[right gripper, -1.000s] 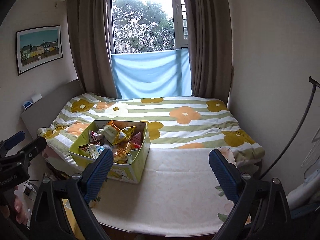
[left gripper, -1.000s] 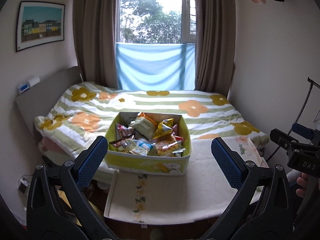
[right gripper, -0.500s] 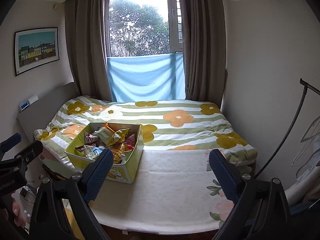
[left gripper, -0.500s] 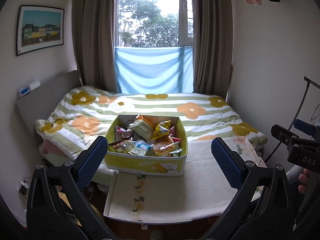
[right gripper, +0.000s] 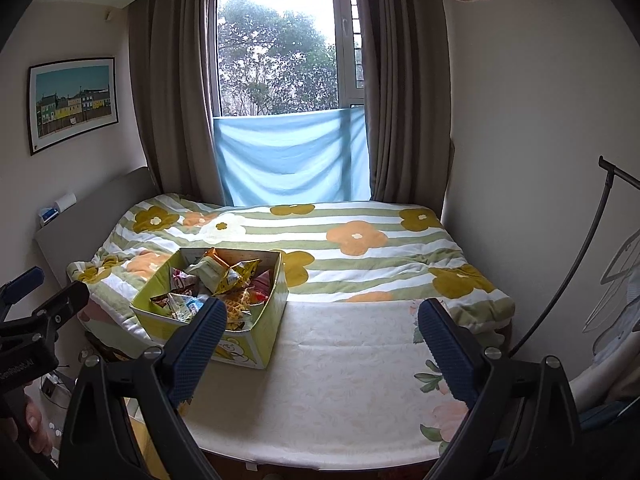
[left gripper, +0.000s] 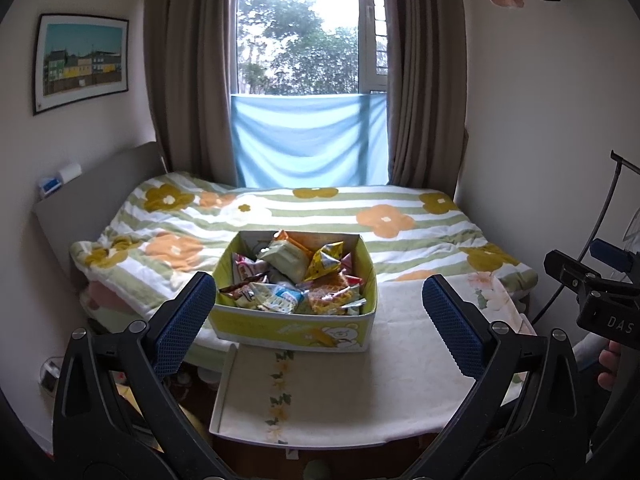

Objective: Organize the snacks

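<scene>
A yellow-green cardboard box (left gripper: 288,326) (right gripper: 264,312) stands on a cream floral-cloth table at the foot of the bed. Several snack packets (left gripper: 296,276) (right gripper: 218,280) are heaped inside it. My left gripper (left gripper: 316,300) is open and held back from the table, with the box seen between its blue pads. My right gripper (right gripper: 320,328) is open as well, empty, over the bare cloth to the right of the box. Each gripper shows at the edge of the other's view.
The cream cloth table (left gripper: 360,392) (right gripper: 340,380) butts against a bed with a green-striped flower quilt (right gripper: 340,240). Walls close in on both sides. A dark stand with a curved rod (right gripper: 592,240) rises at the right. The floor by the left table edge holds small clutter.
Both views have pulled back and tilted upward a little, so the box and table sit lower and farther. Both grippers stay open and empty.
</scene>
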Motion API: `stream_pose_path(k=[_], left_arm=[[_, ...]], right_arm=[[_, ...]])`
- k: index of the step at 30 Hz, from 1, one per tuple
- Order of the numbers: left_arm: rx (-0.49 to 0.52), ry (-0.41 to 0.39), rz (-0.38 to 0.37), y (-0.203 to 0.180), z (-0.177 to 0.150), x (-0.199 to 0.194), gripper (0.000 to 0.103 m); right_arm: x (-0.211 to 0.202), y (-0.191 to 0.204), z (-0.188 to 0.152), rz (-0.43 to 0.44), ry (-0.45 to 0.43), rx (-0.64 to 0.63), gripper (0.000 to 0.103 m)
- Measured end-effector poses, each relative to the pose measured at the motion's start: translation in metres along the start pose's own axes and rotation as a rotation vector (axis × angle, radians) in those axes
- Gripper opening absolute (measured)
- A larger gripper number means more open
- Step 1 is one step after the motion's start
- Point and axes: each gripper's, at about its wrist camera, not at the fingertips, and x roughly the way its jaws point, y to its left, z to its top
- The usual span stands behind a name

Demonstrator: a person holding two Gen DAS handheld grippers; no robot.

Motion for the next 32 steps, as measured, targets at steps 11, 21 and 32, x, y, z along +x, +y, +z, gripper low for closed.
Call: stream_pose_path(k=[11, 21, 32], left_arm=[[0.004, 0.003, 0.008, 0.005, 0.003, 0.002, 0.103], [0.004, 0.013, 0.032, 0.012, 0.003, 0.012, 0.103], [0.003, 0.027, 0.053, 0.022, 0.005, 0.031, 0.103]], right_arm=[[0.002, 0.003, 0.000, 0.003, 0.006, 0.001, 0.095], [0.005, 0.006, 0.001, 0.002, 0.013, 0.003, 0.095], [0.020, 0.013, 0.003, 0.007, 0.037, 0.015, 0.095]])
